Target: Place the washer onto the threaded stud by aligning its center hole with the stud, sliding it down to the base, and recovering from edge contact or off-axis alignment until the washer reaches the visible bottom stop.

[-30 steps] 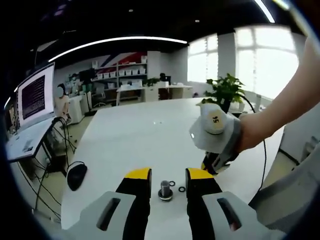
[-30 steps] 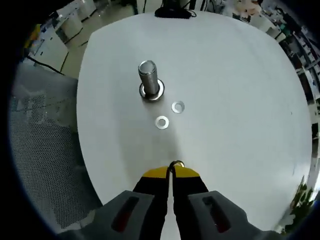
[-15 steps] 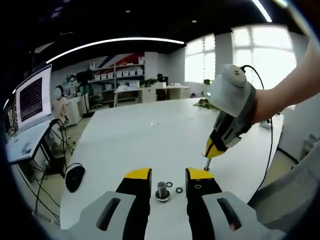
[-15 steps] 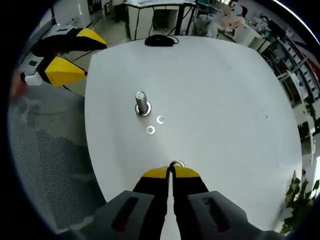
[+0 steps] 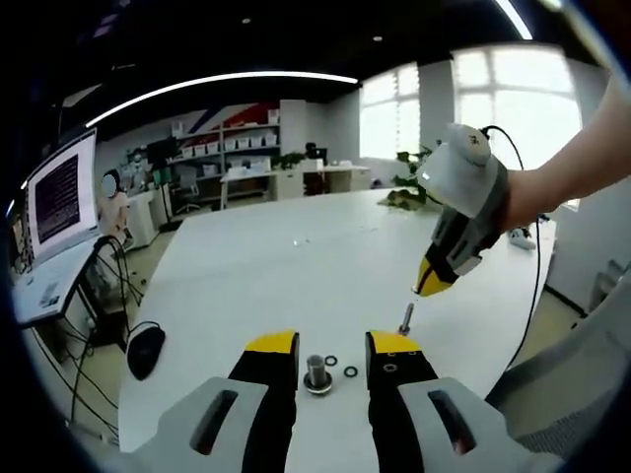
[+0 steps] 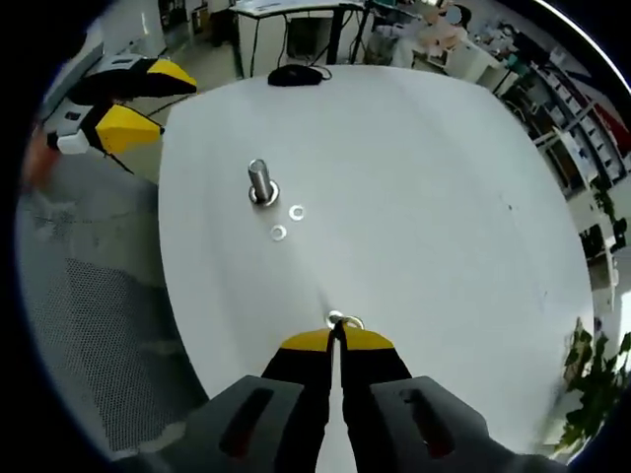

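Your right gripper (image 6: 338,335) clenched on washer (image 6: 344,320), raised above white desk (image 6: 444,197), well apart from threaded stud (image 6: 260,182). Stud upright on desk near edge, washer already at its base, two loose washers (image 6: 287,223) just beside. Your left gripper (image 5: 331,342) released, jaws apart, stud between them in left gripper view.

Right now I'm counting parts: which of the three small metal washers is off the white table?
The washer pinched in the right gripper; the other two lie flat beside the threaded stud.
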A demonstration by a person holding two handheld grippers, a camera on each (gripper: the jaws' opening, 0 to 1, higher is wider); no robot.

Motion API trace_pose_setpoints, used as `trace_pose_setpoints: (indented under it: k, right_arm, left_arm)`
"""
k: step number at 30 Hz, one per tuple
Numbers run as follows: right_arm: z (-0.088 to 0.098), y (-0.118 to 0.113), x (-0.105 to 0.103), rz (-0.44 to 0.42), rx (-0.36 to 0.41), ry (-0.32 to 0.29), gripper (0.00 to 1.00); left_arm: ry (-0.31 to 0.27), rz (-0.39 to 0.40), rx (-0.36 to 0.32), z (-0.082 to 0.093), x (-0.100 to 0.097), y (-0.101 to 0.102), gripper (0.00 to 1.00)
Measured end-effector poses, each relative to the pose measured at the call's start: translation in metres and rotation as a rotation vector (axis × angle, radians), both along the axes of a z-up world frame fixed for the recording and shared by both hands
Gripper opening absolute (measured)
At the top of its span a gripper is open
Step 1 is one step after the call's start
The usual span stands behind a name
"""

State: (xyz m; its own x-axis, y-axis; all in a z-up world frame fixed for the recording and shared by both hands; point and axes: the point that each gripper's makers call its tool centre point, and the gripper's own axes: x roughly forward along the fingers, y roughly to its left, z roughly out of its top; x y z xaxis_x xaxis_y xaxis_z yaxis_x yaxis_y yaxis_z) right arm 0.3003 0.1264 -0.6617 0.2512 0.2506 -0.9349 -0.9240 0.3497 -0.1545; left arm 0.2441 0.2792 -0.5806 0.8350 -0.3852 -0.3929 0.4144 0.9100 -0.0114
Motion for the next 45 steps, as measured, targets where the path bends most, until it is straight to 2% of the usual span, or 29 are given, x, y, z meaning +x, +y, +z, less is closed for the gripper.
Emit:
trace_pose_setpoints:
  k: [3, 8, 12, 21, 34, 38, 45]
  right_arm:
    - [-0.012, -0.003, 0.002, 0.014, -0.032, 0.012, 0.03]
    - [-0.018, -0.006, 0.008, -0.029, -0.021, 0.034, 0.04]
    - [-0.021, -0.005, 0.008, -0.006, -0.043, 0.032, 0.04]
    - [-0.024, -0.002, 0.005, 0.035, -0.067, 0.032, 0.04]
    - [-0.024, -0.006, 0.008, 0.034, -0.069, 0.032, 0.05]
    - [-0.022, -0.006, 0.008, 0.03, -0.065, 0.024, 0.1]
    - [-0.021, -0.006, 0.004, 0.035, -0.057, 0.022, 0.1]
  left_arm:
    - [0.0, 0.004, -0.001, 0.0, 0.0, 0.001, 0.25]
    - [0.004, 0.005, 0.001, -0.001, 0.0, 0.001, 0.25]
    - [0.006, 0.006, 0.001, -0.001, 0.0, 0.002, 0.25]
    - [0.012, 0.003, 0.0, -0.003, 0.001, 0.0, 0.25]
    - [0.02, 0.015, -0.002, -0.005, 0.001, 0.003, 0.25]
    - [0.02, 0.015, -0.001, -0.005, 0.001, 0.003, 0.25]
    - [0.023, 0.015, 0.004, -0.006, 0.001, 0.003, 0.25]
